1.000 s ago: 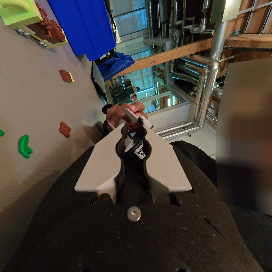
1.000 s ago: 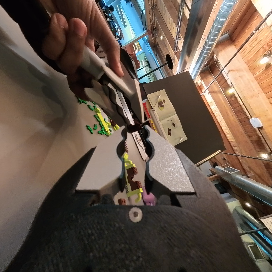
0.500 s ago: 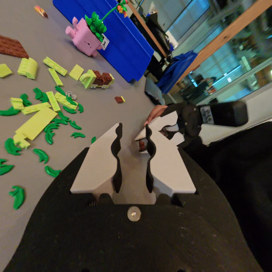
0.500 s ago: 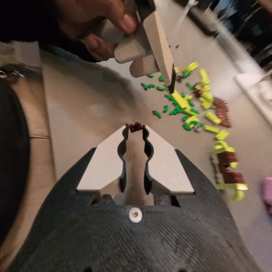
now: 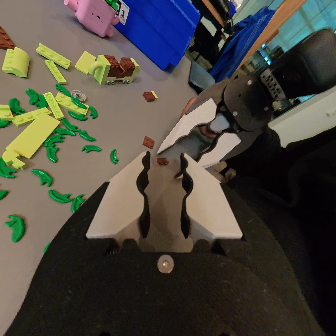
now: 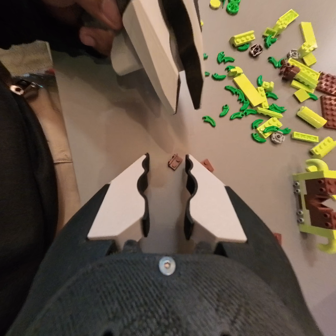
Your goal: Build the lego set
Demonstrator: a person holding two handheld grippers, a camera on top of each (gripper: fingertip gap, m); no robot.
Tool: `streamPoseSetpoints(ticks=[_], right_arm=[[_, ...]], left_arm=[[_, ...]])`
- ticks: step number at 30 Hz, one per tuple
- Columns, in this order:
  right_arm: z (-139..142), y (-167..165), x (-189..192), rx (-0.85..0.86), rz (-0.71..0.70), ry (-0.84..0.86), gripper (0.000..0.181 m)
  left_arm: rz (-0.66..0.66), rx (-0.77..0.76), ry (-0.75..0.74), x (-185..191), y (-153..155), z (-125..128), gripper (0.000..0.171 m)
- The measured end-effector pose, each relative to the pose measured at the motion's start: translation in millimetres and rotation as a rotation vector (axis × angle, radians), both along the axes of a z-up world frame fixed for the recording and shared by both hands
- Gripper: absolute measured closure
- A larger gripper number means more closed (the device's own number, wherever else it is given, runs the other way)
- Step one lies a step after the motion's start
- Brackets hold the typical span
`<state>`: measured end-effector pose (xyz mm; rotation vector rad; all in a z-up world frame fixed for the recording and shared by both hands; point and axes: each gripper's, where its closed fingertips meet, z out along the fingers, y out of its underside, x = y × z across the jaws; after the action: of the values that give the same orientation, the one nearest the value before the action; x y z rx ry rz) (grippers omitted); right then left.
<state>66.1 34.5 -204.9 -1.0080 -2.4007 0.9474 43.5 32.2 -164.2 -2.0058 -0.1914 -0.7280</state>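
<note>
Grey table strewn with parts | I had both grippers gaping, empty | brown plate lay flat just ahead of right gripper, nearer its right finger | left gripper faced it too

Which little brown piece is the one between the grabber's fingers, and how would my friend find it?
Find the lime and brown build at the grey table's right side. Look left to the right gripper, open: the small brown piece lies flat just ahead. Its neighbour, a brown plate, is half hidden behind a finger.
</note>
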Motion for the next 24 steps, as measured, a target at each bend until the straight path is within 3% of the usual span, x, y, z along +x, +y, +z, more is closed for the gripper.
streamPoseSetpoints(ticks=[4,8,12,17,24], right_arm=[[26,19,1,-0.083,-0.044,0.089,0.143],[29,51,-12,0.009,-0.031,0.113,0.146],[28,42,-22,0.004,0.139,0.003,0.148],[10,33,-22,0.093,0.308,-0.114,0.153],[-8,37,-19,0.177,0.376,-0.178,0.16]], left_arm=[[0.005,-0.038,0.119,0,-2,-9,0.141],[-0.024,-0.084,0.234,15,4,-19,0.146],[-0.002,-0.146,0.369,23,14,-31,0.145],[0.028,-0.188,0.433,26,19,-41,0.136],[0.016,-0.234,0.449,23,20,-49,0.155]])
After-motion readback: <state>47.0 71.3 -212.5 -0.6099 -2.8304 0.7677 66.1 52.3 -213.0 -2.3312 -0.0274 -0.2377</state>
